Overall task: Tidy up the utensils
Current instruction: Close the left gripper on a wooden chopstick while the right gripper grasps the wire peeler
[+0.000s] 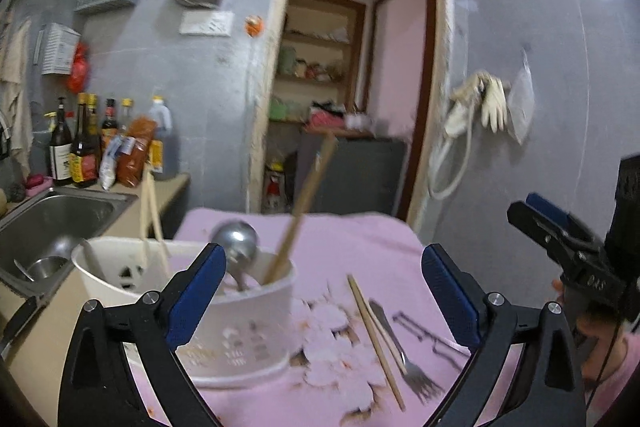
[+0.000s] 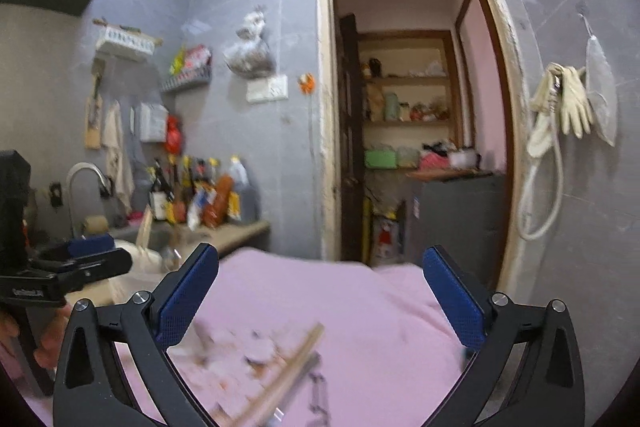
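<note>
A white perforated utensil holder (image 1: 240,327) stands on the pink flowered cloth (image 1: 360,243), just past my left gripper (image 1: 320,291). That gripper is open with nothing between its blue pads. In the holder stand a metal ladle (image 1: 236,243), one leaning chopstick (image 1: 308,195) and a pair of chopsticks (image 1: 150,223). To the holder's right, a loose pair of chopsticks (image 1: 376,339) and a fork (image 1: 404,351) lie on the cloth. My right gripper (image 2: 320,291) is open and empty, with blurred chopsticks (image 2: 288,375) on the cloth below it.
A steel sink (image 1: 60,219) with a ladle in it lies left of the table. Sauce bottles (image 1: 84,147) line the counter behind. A doorway (image 2: 412,107) opens ahead, and gloves (image 2: 572,103) and a hose hang on the right wall. A person's hand holds each gripper.
</note>
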### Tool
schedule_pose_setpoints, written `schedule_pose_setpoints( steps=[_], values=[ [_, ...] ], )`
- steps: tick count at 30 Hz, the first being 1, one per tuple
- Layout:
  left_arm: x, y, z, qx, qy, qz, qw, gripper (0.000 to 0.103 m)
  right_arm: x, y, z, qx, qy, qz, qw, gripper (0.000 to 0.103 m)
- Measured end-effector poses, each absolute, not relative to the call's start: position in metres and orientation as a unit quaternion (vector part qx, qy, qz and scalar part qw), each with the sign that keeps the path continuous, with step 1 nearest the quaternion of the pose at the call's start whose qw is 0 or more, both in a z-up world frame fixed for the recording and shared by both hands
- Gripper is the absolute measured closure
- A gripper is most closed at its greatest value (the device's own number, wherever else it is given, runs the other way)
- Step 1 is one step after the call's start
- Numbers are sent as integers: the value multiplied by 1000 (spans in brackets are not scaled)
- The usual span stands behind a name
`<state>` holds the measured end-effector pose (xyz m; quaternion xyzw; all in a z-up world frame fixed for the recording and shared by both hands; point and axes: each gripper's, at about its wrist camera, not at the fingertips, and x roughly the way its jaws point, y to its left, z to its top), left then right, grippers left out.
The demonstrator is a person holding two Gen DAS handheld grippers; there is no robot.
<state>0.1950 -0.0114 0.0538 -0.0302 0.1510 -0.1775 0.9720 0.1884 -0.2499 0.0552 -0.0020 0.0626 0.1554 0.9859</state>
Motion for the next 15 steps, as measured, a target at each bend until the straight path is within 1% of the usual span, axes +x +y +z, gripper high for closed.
schedule_pose_setpoints(
  steps=[7, 11, 14, 15],
  values=[
    [207, -52, 20, 25, 218, -193, 957, 7, 195, -272, 25, -24, 143, 137, 980, 0],
    [212, -68, 2, 40, 256, -199, 945, 7, 203, -277, 5, -35, 205, 137, 969, 0],
    [224, -76, -8, 43, 289, -204, 935, 8, 210, -281, -8, -31, 244, 146, 958, 5],
    [227, -77, -11, 42, 297, -204, 932, 8, 213, -282, -12, -28, 257, 152, 954, 9]
  ],
)
